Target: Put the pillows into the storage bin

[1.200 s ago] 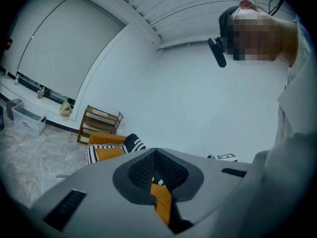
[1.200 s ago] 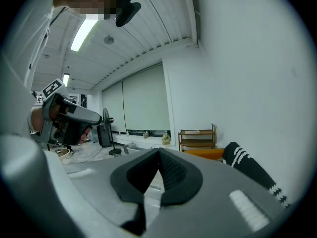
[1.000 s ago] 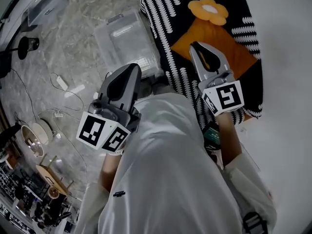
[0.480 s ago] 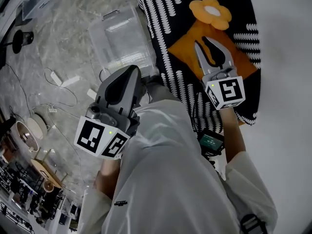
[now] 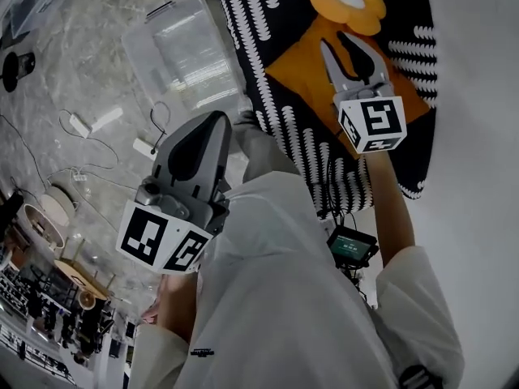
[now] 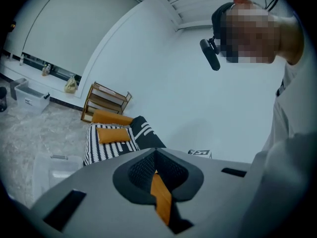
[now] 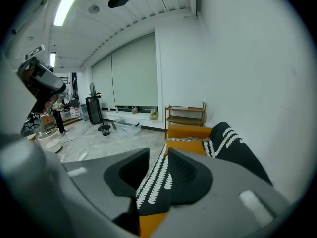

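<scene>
Fingers [image 5: 330,65] of the right gripper [image 5: 337,42], just opened partway with nothing between them, were poised directly over the orange pillow [image 5: 296,71], evidently for a grasp. Meanwhile the left gripper [image 5: 217,118] was held closed and empty, the bin [image 5: 182,51] lying on the floor [image 5: 97,71] beyond its tips.

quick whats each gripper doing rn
Left gripper: jaws shut, empty.
Right gripper: jaws have just been opening, apart, nothing gripped, over the orange pillow.

Orange pillow [image 5: 302,70], black-and-white leaf-patterned cover [image 5: 263,23]
</scene>
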{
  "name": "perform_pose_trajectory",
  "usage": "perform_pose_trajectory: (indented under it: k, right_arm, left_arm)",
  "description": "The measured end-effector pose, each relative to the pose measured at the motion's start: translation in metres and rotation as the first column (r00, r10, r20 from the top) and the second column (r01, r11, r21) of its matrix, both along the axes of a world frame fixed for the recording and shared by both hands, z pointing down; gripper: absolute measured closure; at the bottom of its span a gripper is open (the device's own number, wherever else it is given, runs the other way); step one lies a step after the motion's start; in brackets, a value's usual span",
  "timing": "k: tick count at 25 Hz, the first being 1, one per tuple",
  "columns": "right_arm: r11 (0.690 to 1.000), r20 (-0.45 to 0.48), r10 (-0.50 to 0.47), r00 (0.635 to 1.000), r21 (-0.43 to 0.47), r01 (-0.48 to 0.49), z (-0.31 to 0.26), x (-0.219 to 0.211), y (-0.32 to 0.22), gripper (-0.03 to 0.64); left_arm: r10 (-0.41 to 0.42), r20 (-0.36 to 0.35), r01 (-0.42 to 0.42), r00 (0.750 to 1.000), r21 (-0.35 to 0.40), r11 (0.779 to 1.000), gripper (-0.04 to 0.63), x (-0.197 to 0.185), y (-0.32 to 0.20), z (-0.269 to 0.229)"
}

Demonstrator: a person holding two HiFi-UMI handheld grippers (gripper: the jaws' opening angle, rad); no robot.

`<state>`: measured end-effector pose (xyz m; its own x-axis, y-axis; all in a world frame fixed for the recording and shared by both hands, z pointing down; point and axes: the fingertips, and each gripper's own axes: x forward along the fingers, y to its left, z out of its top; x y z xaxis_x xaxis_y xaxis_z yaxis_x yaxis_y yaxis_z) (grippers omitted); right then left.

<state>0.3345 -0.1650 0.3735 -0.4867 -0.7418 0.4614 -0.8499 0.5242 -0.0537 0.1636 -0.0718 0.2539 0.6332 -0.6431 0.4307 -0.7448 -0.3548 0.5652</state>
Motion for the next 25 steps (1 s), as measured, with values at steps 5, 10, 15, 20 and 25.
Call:
perform_pose_trajectory:
  k: [5, 10, 15, 20, 25]
  right_arm:
    - [0.999, -0.021, 0.026, 0.999, -0.044, -0.026, 0.042, 0.014, -0.024, 0.482]
    - [0.995, -0.07, 0.051, 0.996, -0.085, -0.056, 0.09, 0.027, -0.046, 0.471]
    - [0.99, -0.129, 0.058, 0.99, -0.122, -0.074, 0.142, 0.04, -0.065, 0.451]
    - [0.984, -0.196, 0.039, 0.98, -0.165, -0.073, 0.19, 0.054, -0.071, 0.428]
    - [0.976, -0.252, 0.062, 0.966, -0.186, -0.111, 0.223, 0.068, -0.081, 0.407]
  left_arm:
    - [0.003, 0.004, -0.003, 1.0, -0.042, 0.999, 0.588, 0.01, -0.02, 0.028]
    - [-0.023, -0.031, 0.02, 0.999, -0.089, 0.996, 0.588, 0.011, -0.041, 0.058]
    - [-0.023, -0.032, 0.019, 0.999, -0.113, 0.993, 0.588, 0.016, -0.058, 0.093]
    - [-0.021, -0.035, 0.016, 0.999, -0.133, 0.991, 0.588, 0.021, -0.061, 0.122]
    - [-0.01, -0.032, 0.005, 0.999, -0.155, 0.988, 0.588, 0.022, -0.063, 0.143]
